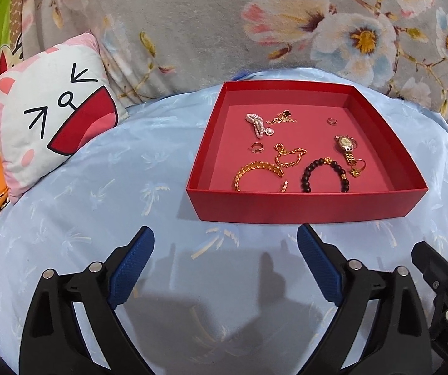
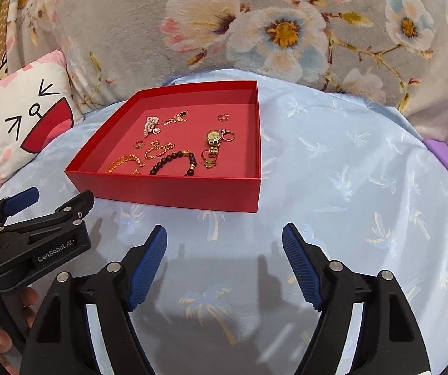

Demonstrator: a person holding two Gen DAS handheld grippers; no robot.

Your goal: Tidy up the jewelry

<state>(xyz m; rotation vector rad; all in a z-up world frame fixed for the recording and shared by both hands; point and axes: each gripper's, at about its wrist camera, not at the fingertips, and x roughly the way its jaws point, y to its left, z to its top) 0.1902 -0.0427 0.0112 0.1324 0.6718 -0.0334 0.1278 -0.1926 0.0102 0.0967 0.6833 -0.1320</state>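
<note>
Red tray (image 1: 302,209) is already holding the jewelry; both tongs, left (image 1: 225,262) and right (image 2: 224,257), are hovering before it, wide and empty, likely finishing.

Bare blue bedsheet (image 2: 333,168) lies open before and right of the red tray (image 2: 174,192). Cat pillow (image 1: 49,125) blocks the left; floral blanket (image 2: 130,47) rises behind.
</note>
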